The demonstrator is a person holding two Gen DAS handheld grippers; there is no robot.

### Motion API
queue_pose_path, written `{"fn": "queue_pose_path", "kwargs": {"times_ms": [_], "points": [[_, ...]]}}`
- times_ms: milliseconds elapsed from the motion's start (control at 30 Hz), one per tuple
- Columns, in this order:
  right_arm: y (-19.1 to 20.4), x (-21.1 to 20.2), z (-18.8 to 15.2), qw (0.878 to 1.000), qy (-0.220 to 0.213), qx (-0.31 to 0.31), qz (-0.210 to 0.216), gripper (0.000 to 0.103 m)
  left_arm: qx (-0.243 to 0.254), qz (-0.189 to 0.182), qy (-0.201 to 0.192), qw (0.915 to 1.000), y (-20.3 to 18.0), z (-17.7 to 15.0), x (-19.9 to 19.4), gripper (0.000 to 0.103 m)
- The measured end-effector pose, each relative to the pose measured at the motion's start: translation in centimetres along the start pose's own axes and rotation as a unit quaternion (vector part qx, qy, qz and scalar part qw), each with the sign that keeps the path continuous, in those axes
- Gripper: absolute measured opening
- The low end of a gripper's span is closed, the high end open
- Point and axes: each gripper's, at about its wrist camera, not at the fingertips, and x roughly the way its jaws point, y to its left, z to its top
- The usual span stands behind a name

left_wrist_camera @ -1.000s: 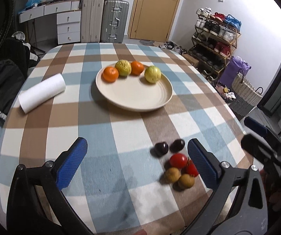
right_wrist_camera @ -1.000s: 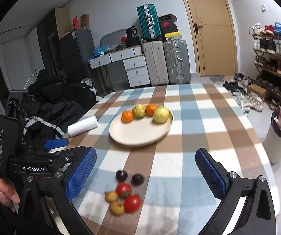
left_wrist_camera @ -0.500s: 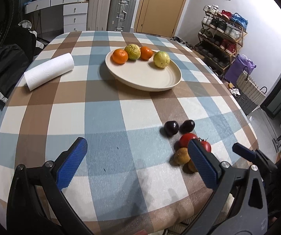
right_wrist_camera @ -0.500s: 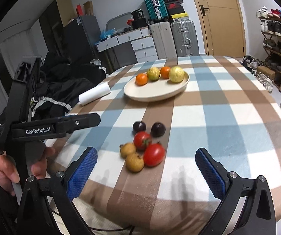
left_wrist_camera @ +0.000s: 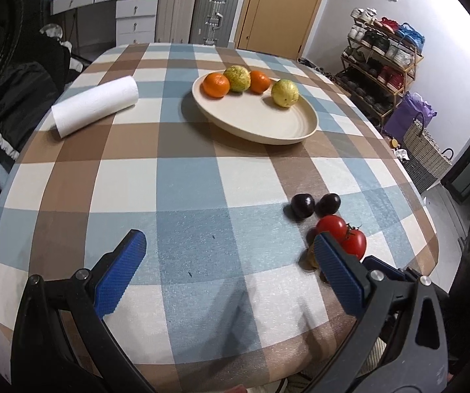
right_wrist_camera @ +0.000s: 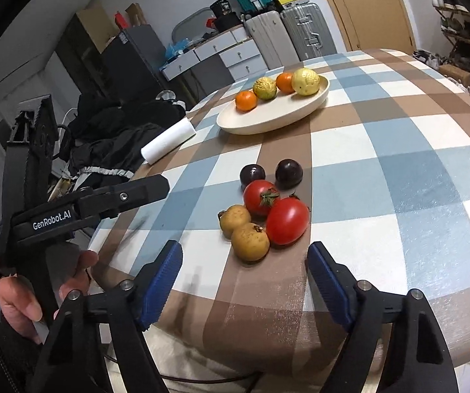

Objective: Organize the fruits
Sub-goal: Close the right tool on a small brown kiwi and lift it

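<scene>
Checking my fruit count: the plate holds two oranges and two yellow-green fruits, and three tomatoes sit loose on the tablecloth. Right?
Not quite: only two tomatoes sit loose on the tablecloth, as the right wrist view shows. The plate does hold two oranges and two yellow-green fruits.

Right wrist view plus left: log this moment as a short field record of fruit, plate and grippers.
plate: round beige plate, far side of the checked tablecloth
on plate: two oranges, two yellow-green fruits
loose cluster: two red tomatoes, two dark plums, two tan round fruits, near table edge
right gripper: open, empty, before the cluster
left gripper: open, empty
other: white paper roll
</scene>
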Motion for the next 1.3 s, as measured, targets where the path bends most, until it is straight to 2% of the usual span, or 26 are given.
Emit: {"fn": "queue_pose_path", "kwargs": {"times_ms": [133, 267, 433, 600, 867, 1300], "points": [[0.6, 0.3, 0.0, 1.000, -0.003, -0.002, -0.015, 0.064, -0.003, 0.003, -0.004, 1.0000, 0.4, 0.1, -0.3, 0.102], [1.1, 0.5, -0.2, 0.999, -0.013, -0.001, -0.040, 0.057, -0.007, 0.004, -0.005, 1.0000, 0.7, 0.0, -0.6, 0.102], [0.3, 0.4, -0.3, 0.999, -0.020, 0.031, -0.033, 0.039, -0.016, 0.005, -0.001, 0.9999, 1.4, -0.2, -0.4, 0.102], [0.2, 0.4, -0.4, 0.999, -0.020, 0.034, -0.018, 0.028, -0.017, 0.004, 0.001, 0.9999, 1.5, -0.2, -0.3, 0.102], [0.2, 0.3, -0.6, 0.999, -0.027, 0.034, -0.002, 0.024, -0.013, 0.005, 0.005, 0.9999, 1.3, -0.3, -0.1, 0.102], [0.8, -0.4, -0.8, 0.999, -0.033, 0.013, -0.014, 0.021, -0.013, 0.003, 0.006, 0.9999, 1.1, -0.3, 0.2, 0.102]]}}
